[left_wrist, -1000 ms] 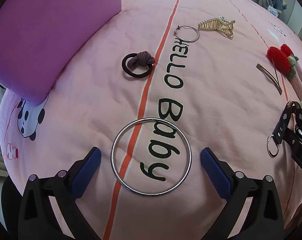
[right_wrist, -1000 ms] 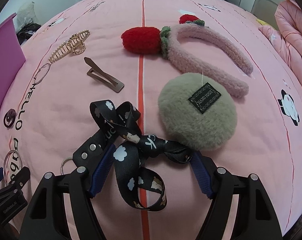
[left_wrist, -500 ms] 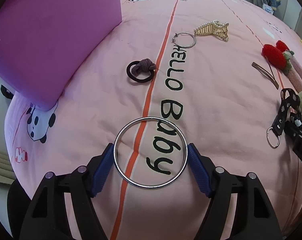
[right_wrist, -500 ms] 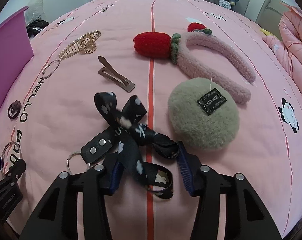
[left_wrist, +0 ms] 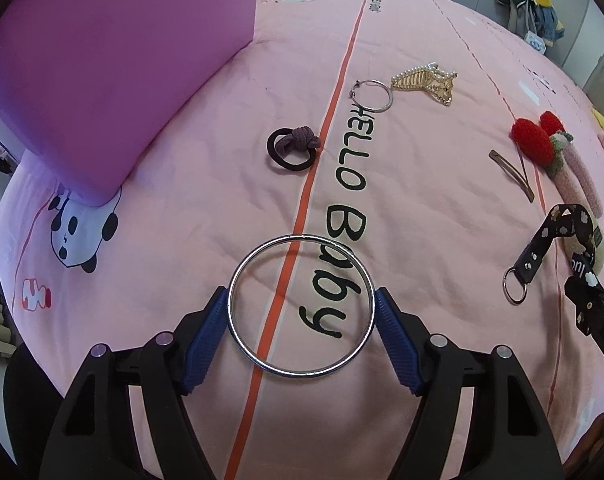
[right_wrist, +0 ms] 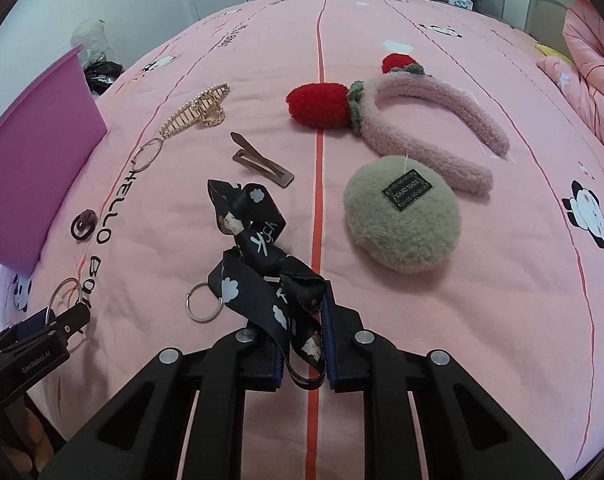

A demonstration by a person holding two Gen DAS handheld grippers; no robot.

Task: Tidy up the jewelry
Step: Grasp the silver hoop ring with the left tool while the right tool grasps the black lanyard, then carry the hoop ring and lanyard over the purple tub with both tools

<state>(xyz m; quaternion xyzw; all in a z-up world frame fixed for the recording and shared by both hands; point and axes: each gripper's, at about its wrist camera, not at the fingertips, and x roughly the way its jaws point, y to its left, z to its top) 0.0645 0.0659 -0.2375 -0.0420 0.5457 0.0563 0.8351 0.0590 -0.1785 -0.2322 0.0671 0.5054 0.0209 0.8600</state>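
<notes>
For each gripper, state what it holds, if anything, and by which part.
Left gripper: the large silver ring, gripped across its outer edge. Right gripper: the black lanyard, by its bunched strap.

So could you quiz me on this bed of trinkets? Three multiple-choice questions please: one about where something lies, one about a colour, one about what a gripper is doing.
1. Where does the gold claw hair clip lie?
A. inside the purple box
B. on the pink bedspread, beside the small thin silver hoop
C. on top of the olive fluffy pouch

2. What colour is the stripe running under the large silver metal bangle?
A. orange-red
B. green
C. blue

3. What is the right gripper doing?
A. hanging wide open over nothing
B. clamped on the flat brown hair clip
C. shut on the black cloud-print strap with a key ring

Answers: 1 B, the clip sits on the bedspread next to the hoop. 2 A, an orange-red line passes through the bangle. 3 C, the strap is pinched between its blue pads.
</notes>
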